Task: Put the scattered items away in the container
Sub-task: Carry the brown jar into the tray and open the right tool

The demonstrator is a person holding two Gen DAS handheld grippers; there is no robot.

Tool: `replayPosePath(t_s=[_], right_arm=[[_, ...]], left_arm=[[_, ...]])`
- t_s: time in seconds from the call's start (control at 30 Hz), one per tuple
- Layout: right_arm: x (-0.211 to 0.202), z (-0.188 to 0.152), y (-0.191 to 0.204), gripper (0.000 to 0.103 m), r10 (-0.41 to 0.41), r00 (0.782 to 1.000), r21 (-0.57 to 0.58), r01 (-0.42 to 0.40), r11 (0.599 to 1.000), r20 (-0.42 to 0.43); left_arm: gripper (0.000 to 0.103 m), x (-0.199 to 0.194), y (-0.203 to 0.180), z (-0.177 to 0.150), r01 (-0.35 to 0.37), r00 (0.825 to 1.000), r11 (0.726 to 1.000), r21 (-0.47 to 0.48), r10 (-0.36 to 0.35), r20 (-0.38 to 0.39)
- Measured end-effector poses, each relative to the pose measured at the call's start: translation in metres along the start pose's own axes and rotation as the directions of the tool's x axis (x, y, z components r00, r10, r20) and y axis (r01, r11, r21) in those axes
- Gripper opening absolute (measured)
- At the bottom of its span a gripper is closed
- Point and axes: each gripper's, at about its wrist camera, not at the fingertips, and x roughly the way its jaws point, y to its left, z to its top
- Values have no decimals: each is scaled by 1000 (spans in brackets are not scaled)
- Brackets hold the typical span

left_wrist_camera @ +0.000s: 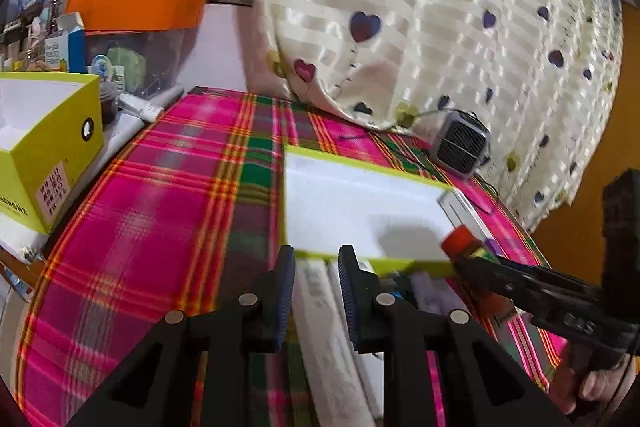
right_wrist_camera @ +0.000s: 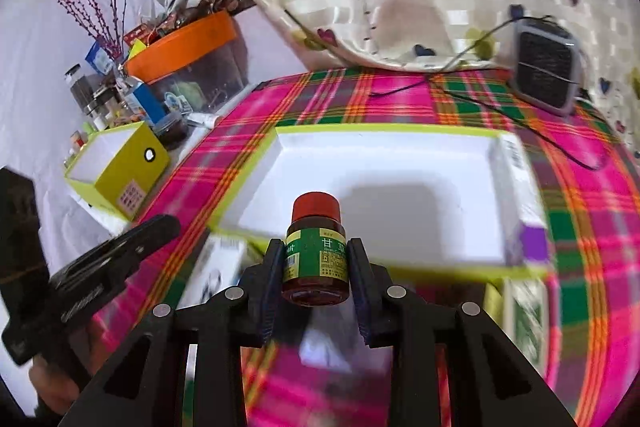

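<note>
The container [right_wrist_camera: 400, 163] is a shallow white tray with a lime rim on the plaid cloth; it also shows as the container [left_wrist_camera: 360, 203]. My right gripper [right_wrist_camera: 316, 253] is shut on a brown medicine bottle [right_wrist_camera: 316, 207] with a red cap and green label, held upright just before the tray's near rim. From the left, the same bottle [left_wrist_camera: 464, 239] sits in the right gripper [left_wrist_camera: 470, 261]. My left gripper [left_wrist_camera: 316, 259] hovers at the near rim, its jaws a narrow gap apart. A white box [left_wrist_camera: 320, 307] lies on the cloth under it. A white box with a purple end [right_wrist_camera: 520, 187] leans on the tray's right wall.
A lime open box [left_wrist_camera: 48, 147] stands at the left beside an orange tub [left_wrist_camera: 136, 7] and clutter. A grey fan [right_wrist_camera: 548, 67] with a black cable sits at the back right under the heart-print curtain [left_wrist_camera: 440, 27]. A green-printed box [right_wrist_camera: 524, 311] lies right of the tray.
</note>
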Motion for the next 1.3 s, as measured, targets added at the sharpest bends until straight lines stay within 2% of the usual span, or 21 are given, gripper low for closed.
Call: replayPosePath(t_s=[0.17, 0.3, 0.4, 0.63, 0.8, 0.83, 0.87, 1.0, 1.3], right_arm=[[47, 34, 10, 33, 38, 997, 10, -38, 999, -73], [84, 52, 14, 33, 45, 991, 16, -44, 999, -126], [106, 62, 13, 33, 48, 987, 44, -41, 998, -155], [136, 81, 15, 35, 117, 978, 118, -97, 988, -175], [134, 78, 16, 35, 146, 974, 131, -123, 984, -175], [132, 76, 16, 33, 142, 975, 127, -121, 985, -171], [129, 75, 18, 24, 134, 976, 116, -115, 987, -169], [126, 75, 16, 19, 128, 976, 141, -104, 985, -175], [104, 59, 22, 22, 139, 968, 101, -120, 988, -210]], left_arm=[[23, 6, 26, 14, -28, 999, 997, -71, 31, 36], [23, 16, 50, 9, -31, 999, 985, -169, 29, -14], [23, 18, 61, 8, -47, 999, 976, -212, 44, -19], [23, 17, 59, 4, -38, 999, 979, -200, 35, -19], [23, 18, 50, 4, -21, 1000, 986, -166, 18, -21], [23, 18, 49, 4, -17, 1000, 987, -162, 14, -22], [23, 18, 48, 3, -14, 1000, 987, -159, 11, -24], [23, 19, 44, 3, -5, 999, 990, -143, 0, -33], [23, 19, 43, 1, -5, 999, 990, -139, 0, -40]])
